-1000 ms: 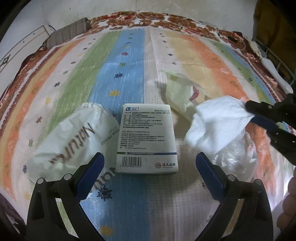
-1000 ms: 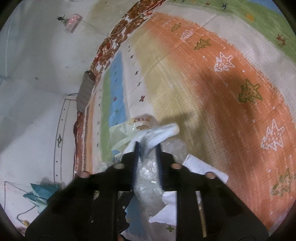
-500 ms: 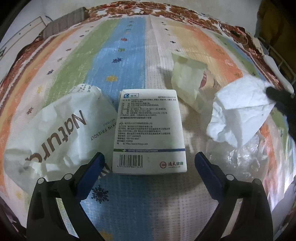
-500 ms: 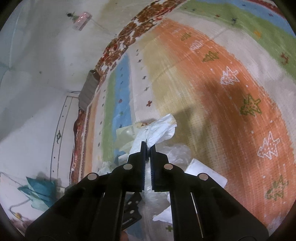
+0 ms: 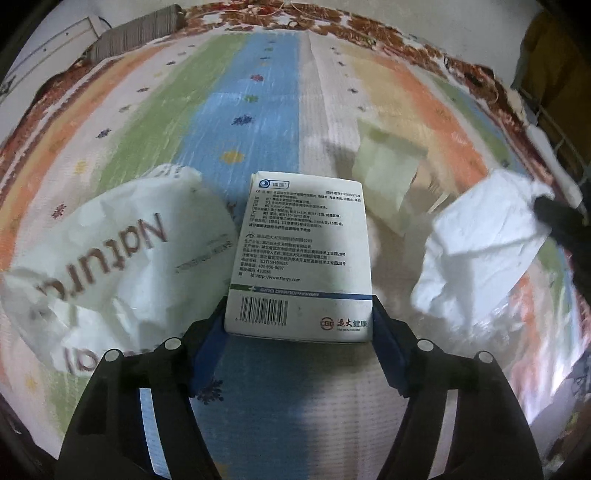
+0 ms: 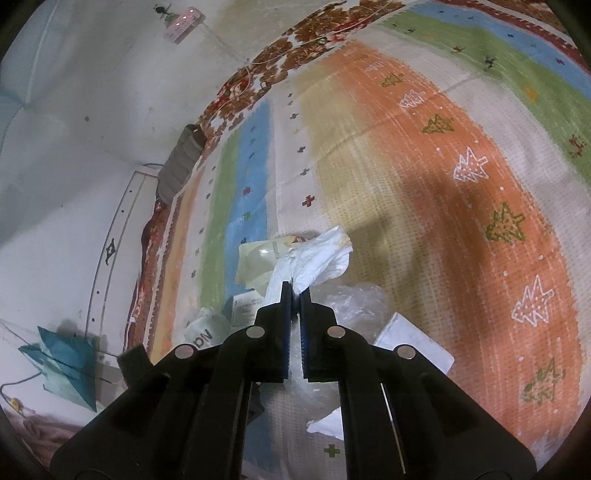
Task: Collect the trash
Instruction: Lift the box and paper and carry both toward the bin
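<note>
A white medicine box [image 5: 301, 258] with printed text lies on the striped bed cover. My left gripper [image 5: 299, 314] has its blue fingers closed against both sides of the box's near end. A crumpled white "Nature" bag [image 5: 110, 251] lies left of the box. My right gripper [image 6: 294, 291] is shut on a crumpled white tissue [image 6: 321, 258] and holds it above the cover; the tissue also shows in the left wrist view [image 5: 484, 247]. A pale green wrapper [image 5: 384, 177] lies behind the box.
A clear plastic bag [image 6: 354, 302] and a white card [image 6: 413, 343] lie under the right gripper. A grey rolled cloth [image 5: 140, 29] lies at the bed's far edge by the wall. A teal paper [image 6: 66, 362] lies on the floor.
My left gripper moved forward and closed its fingers onto the medicine box. My right gripper closed on the tissue and lifted it slightly.
</note>
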Motion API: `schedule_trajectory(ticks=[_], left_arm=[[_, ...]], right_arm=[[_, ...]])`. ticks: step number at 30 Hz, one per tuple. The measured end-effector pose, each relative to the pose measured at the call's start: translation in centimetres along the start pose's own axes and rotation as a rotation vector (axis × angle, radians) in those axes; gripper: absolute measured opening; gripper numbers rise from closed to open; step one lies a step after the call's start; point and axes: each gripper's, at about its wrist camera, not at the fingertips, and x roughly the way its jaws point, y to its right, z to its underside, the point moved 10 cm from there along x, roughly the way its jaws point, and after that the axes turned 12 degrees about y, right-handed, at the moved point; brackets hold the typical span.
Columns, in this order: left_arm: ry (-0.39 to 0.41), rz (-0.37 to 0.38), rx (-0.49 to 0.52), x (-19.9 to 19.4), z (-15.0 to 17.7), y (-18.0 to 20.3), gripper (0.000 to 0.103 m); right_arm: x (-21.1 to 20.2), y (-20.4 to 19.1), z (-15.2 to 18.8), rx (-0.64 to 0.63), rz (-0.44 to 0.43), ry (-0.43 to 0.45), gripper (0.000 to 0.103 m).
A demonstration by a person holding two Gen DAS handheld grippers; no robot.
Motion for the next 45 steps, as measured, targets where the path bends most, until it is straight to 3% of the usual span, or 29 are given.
schedule_trajectory(ticks=[7,13,24,33,37,45], left_arm=[[0.009,0.07,-0.102,-1.3,-1.4,-0.2,0.07],[0.031,0.111,-0.123,-2.6,-2.2,-0.2,0.07],[0.112,0.217,-0.19,-7.4,-5.3,-0.1,0.07],[0.119,0.221,-0.185,-9.1,-5.3,-1.2,0.07],[0.07,0.231,-0.186,-9.7,-4.7,-0.5,0.07],[0.045,0.259,-0.149,-11.7,-4.0,1.1,0.07]], right_arm=[[-1.1,-1.2,-0.6,-0.053,-0.013,0.017,0.003],[-1.8,-2.2,-0.7,-0.102,-0.008,0.022,0.003],[-4.7,-6.2,0.3,-0.334,0.009,0.047,0.003],[-6.3,-8.7,2.5,-0.521,0.038,0.053,0.003],[-7.1,-9.8,3.2,-0.564,0.029,0.056,0.003],[-8.6,-10.6,3.9,-0.62,0.048,0.076,0.002]])
